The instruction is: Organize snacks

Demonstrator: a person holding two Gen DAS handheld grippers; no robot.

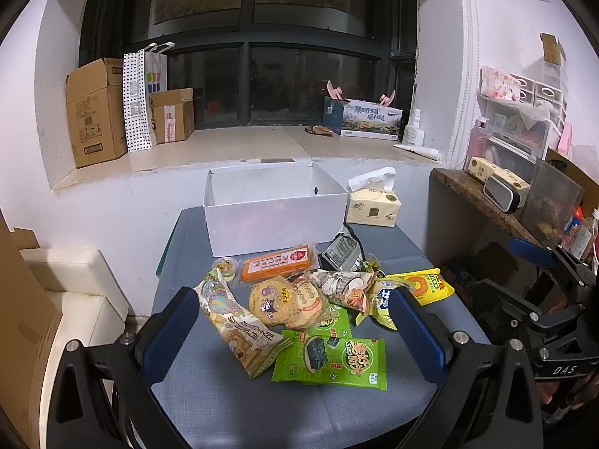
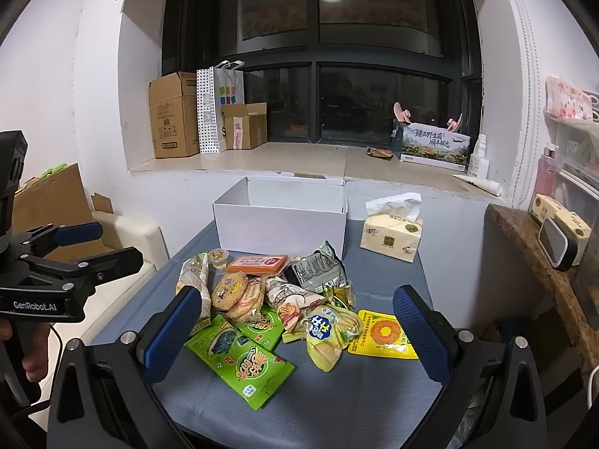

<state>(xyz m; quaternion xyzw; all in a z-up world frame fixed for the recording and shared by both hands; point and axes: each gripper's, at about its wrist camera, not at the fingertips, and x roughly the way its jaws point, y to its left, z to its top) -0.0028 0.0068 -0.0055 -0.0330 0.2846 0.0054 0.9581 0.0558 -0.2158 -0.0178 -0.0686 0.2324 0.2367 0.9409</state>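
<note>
A pile of snack packets lies on the grey-blue table (image 1: 232, 404). It includes green seaweed packs (image 1: 333, 359) (image 2: 239, 359), round rice crackers (image 1: 277, 303) (image 2: 230, 290), an orange bar pack (image 1: 277, 263) (image 2: 258, 263), a yellow sunflower pack (image 1: 423, 284) (image 2: 383, 335) and a yellow chips bag (image 2: 329, 333). Behind the pile stands an empty white box (image 1: 277, 209) (image 2: 280, 224). My left gripper (image 1: 294, 336) hovers open over the pile's near side, holding nothing. My right gripper (image 2: 295, 333) is open too, above the seaweed packs and chips bag.
A tissue pack (image 1: 372, 205) (image 2: 391, 237) sits right of the box. Cardboard boxes (image 1: 97, 112) and a dotted paper bag (image 1: 136, 101) stand on the window sill. A cluttered wooden shelf (image 2: 531, 247) borders the right, and a white seat (image 1: 75, 292) the left.
</note>
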